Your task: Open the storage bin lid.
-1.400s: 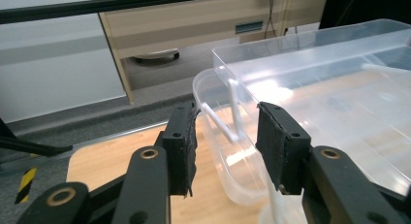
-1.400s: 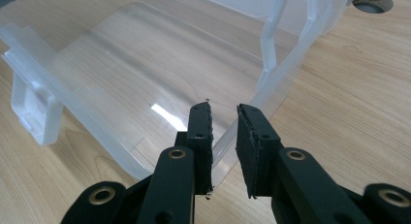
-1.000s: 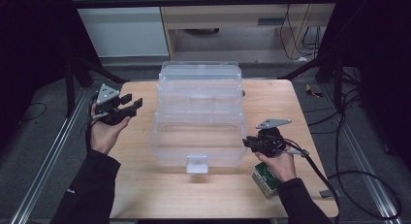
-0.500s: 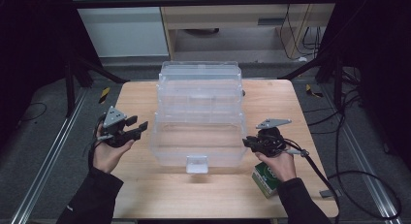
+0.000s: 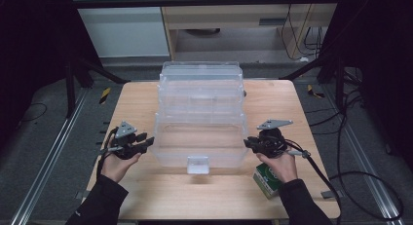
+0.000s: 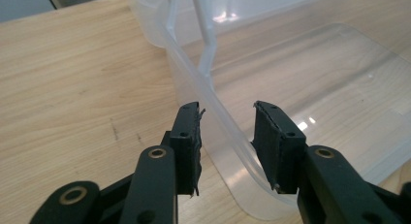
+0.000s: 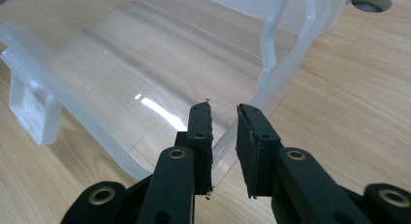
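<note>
A clear plastic tiered box (image 5: 202,108) stands mid-table with its trays stepped back and its lowest tray (image 5: 199,142) nearest me. My left gripper (image 5: 146,143) is at that tray's left wall. In the left gripper view the jaws (image 6: 227,112) have just been closing and straddle the clear rim (image 6: 213,95), with gaps still beside it. My right gripper (image 5: 249,143) is at the tray's right wall. In the right gripper view its jaws (image 7: 224,112) stand close together, pinching the thin clear rim (image 7: 220,146).
A small green carton (image 5: 267,178) lies on the wooden table (image 5: 136,103) under my right hand. A white latch (image 5: 197,164) juts from the tray's front. Cables trail off the table's right side. A round hole (image 7: 371,1) is in the tabletop.
My left hand has come down and in toward the tray's left wall, and its jaws now stand around the rim. The right hand and the box have not moved.
</note>
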Demonstrator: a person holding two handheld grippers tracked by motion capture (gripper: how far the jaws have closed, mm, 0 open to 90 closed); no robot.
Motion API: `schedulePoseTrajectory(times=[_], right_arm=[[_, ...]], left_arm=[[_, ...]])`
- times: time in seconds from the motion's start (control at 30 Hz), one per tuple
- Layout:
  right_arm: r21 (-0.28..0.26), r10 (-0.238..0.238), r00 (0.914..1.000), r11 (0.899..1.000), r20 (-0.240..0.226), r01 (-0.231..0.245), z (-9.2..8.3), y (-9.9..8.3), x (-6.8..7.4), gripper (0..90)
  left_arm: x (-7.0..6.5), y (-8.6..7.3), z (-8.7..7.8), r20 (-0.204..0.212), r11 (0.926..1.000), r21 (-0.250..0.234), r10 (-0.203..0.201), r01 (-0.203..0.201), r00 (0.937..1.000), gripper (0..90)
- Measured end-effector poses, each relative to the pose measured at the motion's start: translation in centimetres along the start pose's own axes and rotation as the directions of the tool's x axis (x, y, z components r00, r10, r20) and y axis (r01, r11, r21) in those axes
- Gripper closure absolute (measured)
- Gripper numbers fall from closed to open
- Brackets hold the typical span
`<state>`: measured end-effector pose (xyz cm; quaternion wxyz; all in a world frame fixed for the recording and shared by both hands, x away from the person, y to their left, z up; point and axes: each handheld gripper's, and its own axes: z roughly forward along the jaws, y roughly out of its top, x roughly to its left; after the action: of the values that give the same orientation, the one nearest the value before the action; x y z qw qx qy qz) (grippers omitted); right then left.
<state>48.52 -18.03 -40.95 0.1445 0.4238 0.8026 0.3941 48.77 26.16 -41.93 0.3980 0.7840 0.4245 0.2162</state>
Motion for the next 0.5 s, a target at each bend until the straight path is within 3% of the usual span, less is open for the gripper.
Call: schedulePoseTrajectory(times=[0.17,0.3,0.5], right_arm=[[-0.001,0.002,1.0000,1.000,0.001,-0.002,0.00,-0.01,0.02,76.2],[0.000,-0.001,1.0000,1.000,0.000,0.001,0.00,-0.01,-0.01,76.2],[0.003,-0.015,0.9999,1.000,0.006,0.015,-0.01,0.06,0.00,76.2]], left_arm=[[-0.44,-0.03,0.37,0.001,0.9999,0.011,-0.003,0.003,1.0000,67.1],[-0.37,-0.20,0.36,0.010,0.9993,-0.001,-0.037,0.037,0.9993,67.8],[-0.70,-0.25,0.21,0.002,0.9995,0.001,-0.032,0.032,0.9995,68.4]])
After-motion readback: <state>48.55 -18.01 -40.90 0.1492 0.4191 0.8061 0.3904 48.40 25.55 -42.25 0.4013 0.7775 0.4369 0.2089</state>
